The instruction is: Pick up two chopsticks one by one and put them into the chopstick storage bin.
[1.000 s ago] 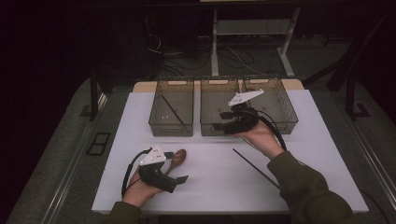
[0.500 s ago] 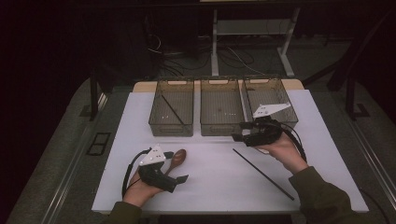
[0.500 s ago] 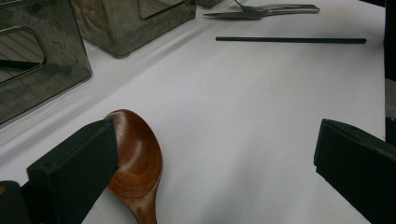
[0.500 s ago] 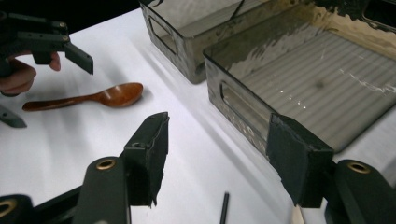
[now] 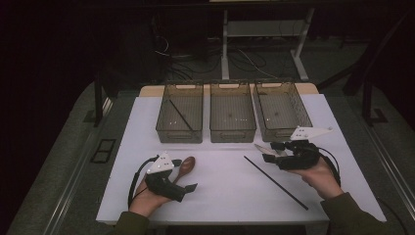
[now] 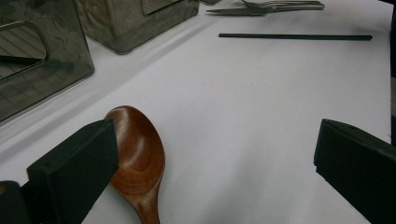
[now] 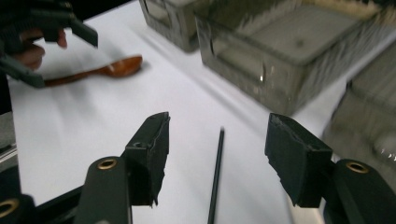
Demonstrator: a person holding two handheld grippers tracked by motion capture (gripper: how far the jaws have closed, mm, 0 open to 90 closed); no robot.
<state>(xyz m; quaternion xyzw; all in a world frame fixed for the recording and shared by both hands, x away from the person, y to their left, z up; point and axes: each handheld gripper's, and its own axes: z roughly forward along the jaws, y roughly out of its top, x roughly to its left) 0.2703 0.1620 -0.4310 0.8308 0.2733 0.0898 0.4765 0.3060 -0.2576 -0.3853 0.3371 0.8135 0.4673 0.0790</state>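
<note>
High view: right gripper [image 5: 268,152] is lining up w/ the black chopstick [image 5: 275,182] lying on the desk [image 5: 220,196]. Left gripper view: left gripper [image 6: 212,154] is gaping wide beside the wooden spoon [image 6: 137,161], prob. readying a pickup. Right gripper view: jaws are parted, nothing held, chopstick between them.

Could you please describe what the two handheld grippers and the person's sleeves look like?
Both are black. The left gripper and right gripper each carry a pale grey three-cornered plate on top and trail a black cable. The jaws end in blocky black pads, with brass-coloured rivets at the right gripper's pivots. The sleeves are olive green.
</note>
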